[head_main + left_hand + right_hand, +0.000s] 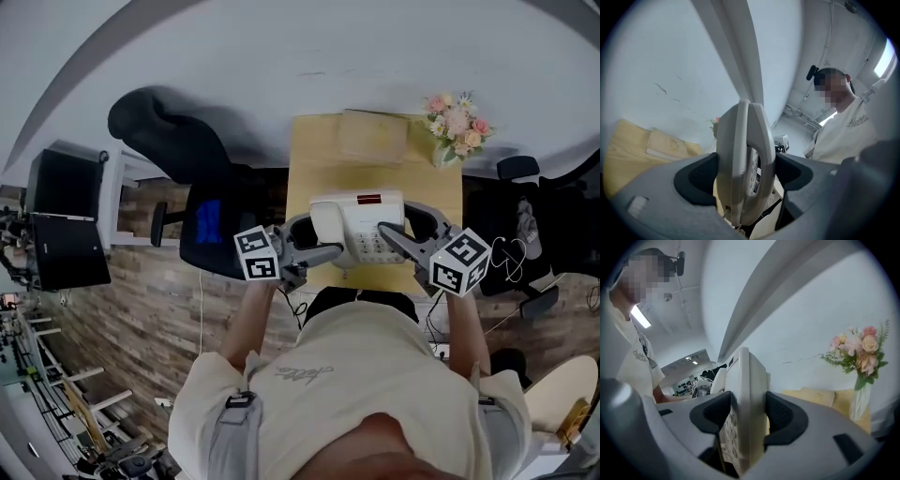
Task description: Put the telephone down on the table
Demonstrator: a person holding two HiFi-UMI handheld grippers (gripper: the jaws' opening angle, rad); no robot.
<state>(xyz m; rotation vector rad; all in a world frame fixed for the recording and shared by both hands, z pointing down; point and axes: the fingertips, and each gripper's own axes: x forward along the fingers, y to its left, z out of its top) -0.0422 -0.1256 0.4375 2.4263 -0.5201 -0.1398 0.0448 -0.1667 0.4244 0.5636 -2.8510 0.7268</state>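
Status: left tool (317, 242) clenched on the handset-side edge of the telephone (361, 225), right tool (412, 231) clenched on the keypad-side edge. In both gripper views the casing sits edge-on, pinched between the pads. Grip looks square on each side.

The phone is face up over the near end of the wooden worktop (309, 159), with its front edge about at the worktop's near edge. My read is that it's carried, not seated. No view shows the underside, so I can't confirm a gap.

Plan for the set-down:
- Move it away from me first. Too close to the near edge now; I want the whole base over wood.
- Stop short of the flat tan box (372, 134) at the far end. The flower vase (457, 127) is at the far right corner, well apart, but I'll mind the right tool's swing.
- Keep both tools at the same height. Any tilt and the handset (328, 223) could slide off its cradle.
- Lower straight down and land the base flat, not on a corner.
- Let go only once the weight is on the worktop. Open both sides together and back out sideways, so neither pad drags the casing.
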